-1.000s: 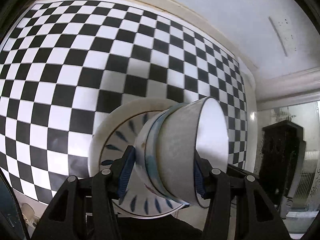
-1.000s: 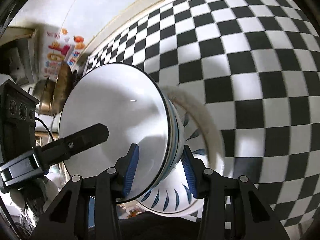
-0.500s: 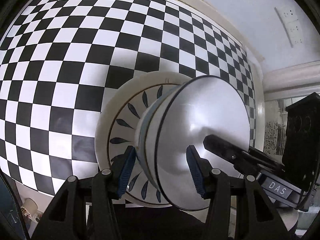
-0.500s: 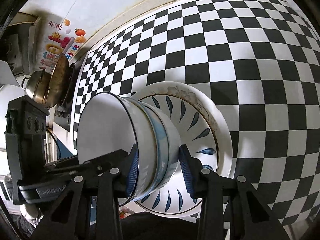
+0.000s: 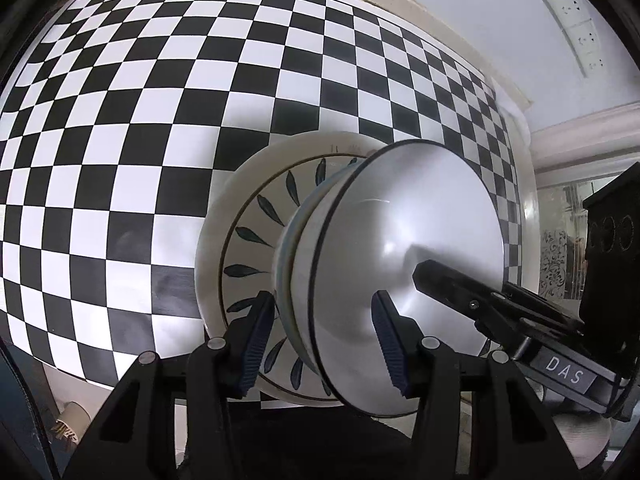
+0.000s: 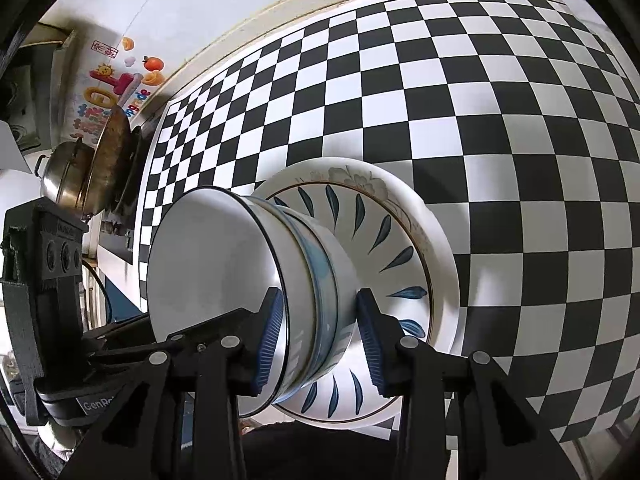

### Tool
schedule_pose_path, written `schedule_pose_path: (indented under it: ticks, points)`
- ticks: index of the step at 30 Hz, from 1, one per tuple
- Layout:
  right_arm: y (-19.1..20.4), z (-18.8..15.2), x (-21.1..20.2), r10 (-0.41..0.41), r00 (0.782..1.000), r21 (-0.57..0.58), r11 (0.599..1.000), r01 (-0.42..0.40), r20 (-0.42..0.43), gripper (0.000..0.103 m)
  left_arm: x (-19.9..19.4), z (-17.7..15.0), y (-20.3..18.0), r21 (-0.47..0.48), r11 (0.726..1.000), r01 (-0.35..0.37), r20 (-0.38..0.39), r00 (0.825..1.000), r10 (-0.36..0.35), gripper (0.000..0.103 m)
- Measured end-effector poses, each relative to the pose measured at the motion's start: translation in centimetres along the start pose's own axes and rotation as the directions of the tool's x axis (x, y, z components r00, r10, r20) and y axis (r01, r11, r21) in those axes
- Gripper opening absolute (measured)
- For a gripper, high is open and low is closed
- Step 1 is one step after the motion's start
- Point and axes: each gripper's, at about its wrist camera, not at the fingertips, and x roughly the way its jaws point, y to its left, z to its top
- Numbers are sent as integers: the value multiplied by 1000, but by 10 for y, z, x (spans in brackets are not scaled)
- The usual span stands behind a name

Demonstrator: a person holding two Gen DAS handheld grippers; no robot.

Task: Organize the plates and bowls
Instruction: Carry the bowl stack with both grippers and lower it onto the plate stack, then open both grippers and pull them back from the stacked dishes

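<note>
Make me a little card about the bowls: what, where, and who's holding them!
Thing: bowl stack, nested
Where: over the leaf-patterned plate; contact unclear
Table: checkered tabletop
Left gripper: clamped on the stack's wall
Right gripper: clamped on the opposite wall; jaws have just been closing

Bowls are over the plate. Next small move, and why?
Probably ease the stacked bowls down onto the leaf-patterned plate. The left gripper and right gripper, its jaws having just been closing, each clamp the stack's wall; its base looks centred but maybe unseated.
</note>
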Motion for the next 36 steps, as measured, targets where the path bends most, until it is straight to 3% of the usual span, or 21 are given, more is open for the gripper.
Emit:
schedule_pose_path:
  ticks: [7, 12, 14, 16, 18, 20, 25, 31, 36]
  points:
    - [6, -11, -16, -76, 997, -29, 997, 77, 33, 40, -17, -9, -3, 45, 992, -116, 52, 992, 114, 48]
    - [17, -24, -39, -143, 987, -65, 987, 148, 80, 42, -42, -19, -4, 68, 976, -209, 134, 971, 199, 49]
    - [23, -30, -49, -171, 981, -76, 981, 178, 97, 47, -54, -23, -5, 73, 968, -239, 178, 958, 223, 51]
    - [28, -37, -60, -191, 974, -83, 976, 202, 120, 58, -62, -26, -6, 79, 963, -256, 208, 950, 235, 61]
    - [32, -42, -72, -199, 969, -76, 974, 211, 147, 78, -71, -28, -6, 77, 961, -265, 235, 942, 241, 74]
    - [35, -46, -83, -206, 964, -53, 975, 217, 168, 83, -79, -31, -7, 81, 957, -277, 271, 931, 246, 74]
    - [48, -60, -108, -249, 940, -23, 965, 261, 233, 87, -103, -41, -14, 97, 956, -277, 334, 914, 231, 84]
    - [76, -91, -151, -269, 904, -12, 957, 290, 332, 90, -149, -67, -35, 142, 943, -301, 442, 872, 212, 86]
    - [103, -123, -201, -285, 852, -24, 944, 328, 439, 92, -186, -93, -48, 157, 944, -291, 503, 846, 178, 89]
